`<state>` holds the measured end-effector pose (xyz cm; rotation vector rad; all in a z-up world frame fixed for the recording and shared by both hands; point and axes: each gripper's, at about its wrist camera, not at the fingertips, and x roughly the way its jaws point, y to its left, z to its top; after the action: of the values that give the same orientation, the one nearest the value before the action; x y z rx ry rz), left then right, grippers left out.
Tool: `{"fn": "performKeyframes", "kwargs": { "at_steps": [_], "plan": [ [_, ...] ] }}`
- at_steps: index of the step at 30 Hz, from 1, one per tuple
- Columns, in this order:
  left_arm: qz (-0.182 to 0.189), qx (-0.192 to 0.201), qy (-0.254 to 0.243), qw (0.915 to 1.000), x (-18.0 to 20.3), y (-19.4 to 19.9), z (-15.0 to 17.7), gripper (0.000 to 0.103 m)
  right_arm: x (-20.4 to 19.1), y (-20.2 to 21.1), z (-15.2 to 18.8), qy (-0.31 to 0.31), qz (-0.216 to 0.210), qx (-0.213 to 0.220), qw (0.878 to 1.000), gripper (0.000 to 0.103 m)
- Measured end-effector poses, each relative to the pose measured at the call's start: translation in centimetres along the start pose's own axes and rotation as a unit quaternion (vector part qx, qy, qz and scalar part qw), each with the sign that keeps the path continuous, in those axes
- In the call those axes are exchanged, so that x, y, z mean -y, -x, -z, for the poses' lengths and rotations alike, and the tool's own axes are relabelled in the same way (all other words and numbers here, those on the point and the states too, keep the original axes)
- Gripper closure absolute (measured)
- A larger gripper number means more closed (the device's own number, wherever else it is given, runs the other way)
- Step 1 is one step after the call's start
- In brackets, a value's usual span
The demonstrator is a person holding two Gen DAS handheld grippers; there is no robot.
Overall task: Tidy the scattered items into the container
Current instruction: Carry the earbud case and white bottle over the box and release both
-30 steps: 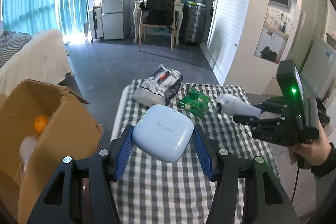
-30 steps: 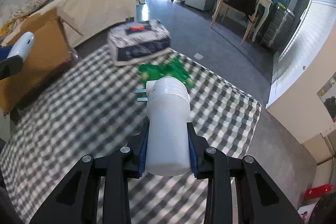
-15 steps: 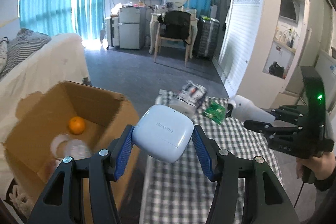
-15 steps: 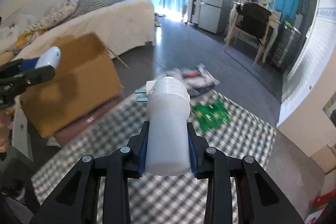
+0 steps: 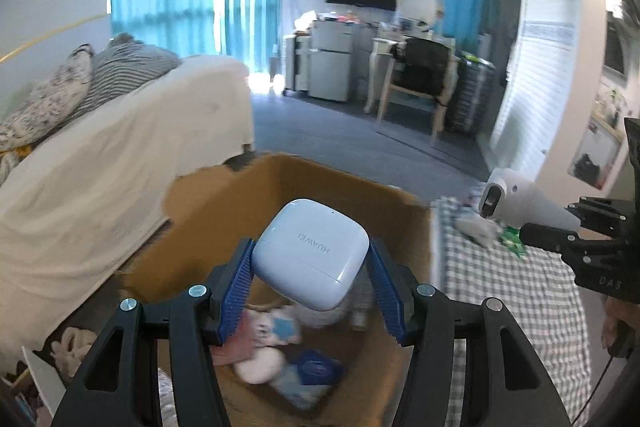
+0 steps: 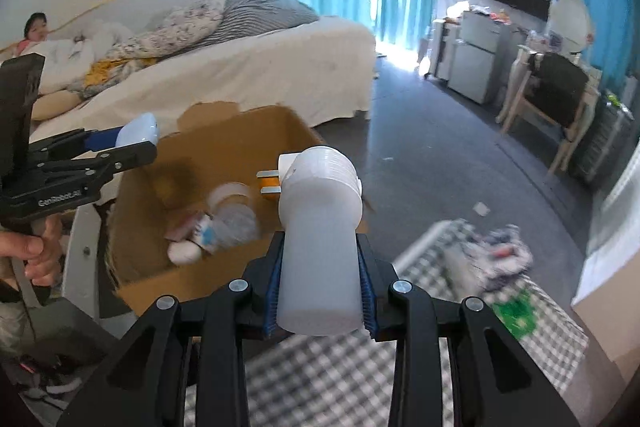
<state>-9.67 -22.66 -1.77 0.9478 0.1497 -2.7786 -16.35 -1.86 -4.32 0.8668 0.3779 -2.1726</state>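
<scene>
My left gripper (image 5: 310,267) is shut on a pale blue earbud case (image 5: 312,253) and hangs over the open cardboard box (image 5: 352,195). In the right wrist view the same left gripper (image 6: 138,141) shows at the left above the box (image 6: 240,135). My right gripper (image 6: 320,287) is shut on a white plug-in night light (image 6: 320,227), its prongs pointing left, just at the box's near edge. That light (image 5: 516,199) also shows at the right of the left wrist view. Inside the box lie a clear bottle (image 6: 236,215) and blurred soft packets (image 5: 280,355).
A checked tablecloth (image 5: 512,307) covers the table right of the box, with a green packet (image 6: 514,315) and a patterned tissue pack (image 6: 500,251) on it. A bed (image 6: 240,67) with a person lying on it stands behind the box. Chair, desk and fridge stand far back.
Both grippers swung left from over the checked table to the cardboard box, each keeping its object. The box interior now fills the lower view.
</scene>
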Motion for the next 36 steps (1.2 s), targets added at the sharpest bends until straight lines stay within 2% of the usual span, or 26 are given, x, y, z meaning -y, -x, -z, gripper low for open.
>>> {"fn": "performKeyframes", "kwargs": {
  "at_steps": [4,9,14,16,17,23,31,34,35,36],
  "plan": [
    [-0.014,-0.02,0.011,0.9996,-2.4,-1.6,0.2,0.045,-2.3,-3.0,-1.0,0.009,-0.022,-0.012,1.0,0.071],
    [-0.019,-0.036,0.017,0.999,-3.5,-3.2,0.8,0.045,-4.0,-6.1,-1.9,0.011,-0.035,-0.025,0.999,0.071],
    [-0.022,-0.033,0.018,0.999,-3.8,-3.3,1.0,0.042,-4.3,-8.1,-2.3,0.0,-0.024,-0.035,0.999,0.071],
    [-0.026,-0.026,0.018,0.9992,-4.0,-3.2,0.8,0.034,-4.3,-8.6,-2.4,-0.003,-0.013,-0.041,0.999,0.071],
    [-0.025,-0.022,0.019,0.9993,-4.0,-3.0,0.8,0.033,-4.3,-8.9,-2.4,-0.007,-0.01,-0.044,0.999,0.071],
    [-0.017,-0.015,0.028,0.9994,-4.7,-2.1,0.5,0.03,-3.3,-10.0,-2.6,-0.043,0.01,-0.057,0.997,0.071],
    [-0.016,-0.017,0.032,0.9992,-5.0,-1.4,0.4,0.03,-4.0,-10.7,-3.2,-0.032,0.043,-0.054,0.997,0.071],
    [-0.016,-0.017,0.033,0.9992,-5.0,-1.1,0.4,0.03,-3.9,-10.4,-3.2,-0.036,0.039,-0.053,0.997,0.071],
    [-0.016,-0.016,0.033,0.9992,-5.0,-1.1,0.5,0.03,-3.9,-10.1,-3.1,-0.034,0.043,-0.049,0.997,0.07],
    [-0.015,-0.016,0.033,0.9992,-5.0,-1.1,0.4,0.03,-3.9,-9.9,-3.1,-0.032,0.049,-0.045,0.997,0.065]
  ]
}}
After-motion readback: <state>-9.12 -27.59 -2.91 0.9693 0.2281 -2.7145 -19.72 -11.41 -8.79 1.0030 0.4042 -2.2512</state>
